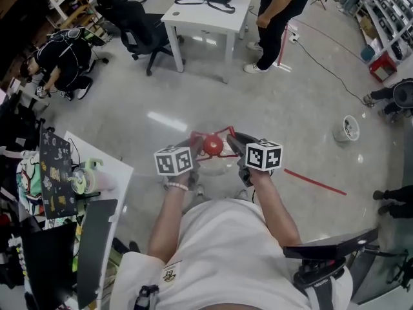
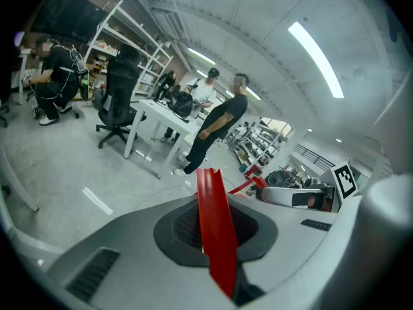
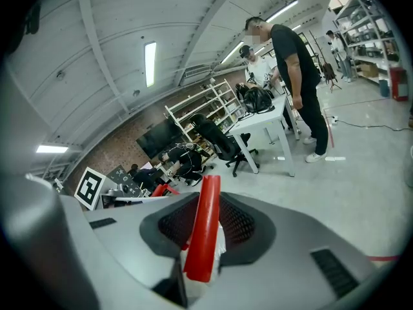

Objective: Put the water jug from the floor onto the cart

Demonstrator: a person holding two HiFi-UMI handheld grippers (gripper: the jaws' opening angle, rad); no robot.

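The water jug [image 1: 217, 165] is a clear bottle with a red cap [image 1: 213, 145], seen in the head view just ahead of the person's body. A red carrying handle [image 1: 224, 132] arches over the cap. My left gripper [image 1: 197, 141] is shut on the handle's left side, where the red strap [image 2: 216, 231] runs between its grey jaws. My right gripper [image 1: 233, 139] is shut on the right side, with the red strap [image 3: 203, 228] pinched in its dark pads. Both marker cubes face up. The jug's base is hidden behind the grippers.
A black flat-topped frame [image 1: 329, 245], possibly the cart, stands at the lower right. A white desk [image 1: 206, 18] with a person [image 1: 281, 18] beside it is ahead; office chair [image 1: 139, 24] far left. A cluttered desk [image 1: 97, 173] lies left. A red strip [image 1: 316, 181] and white bowl [image 1: 347, 129] lie on the floor.
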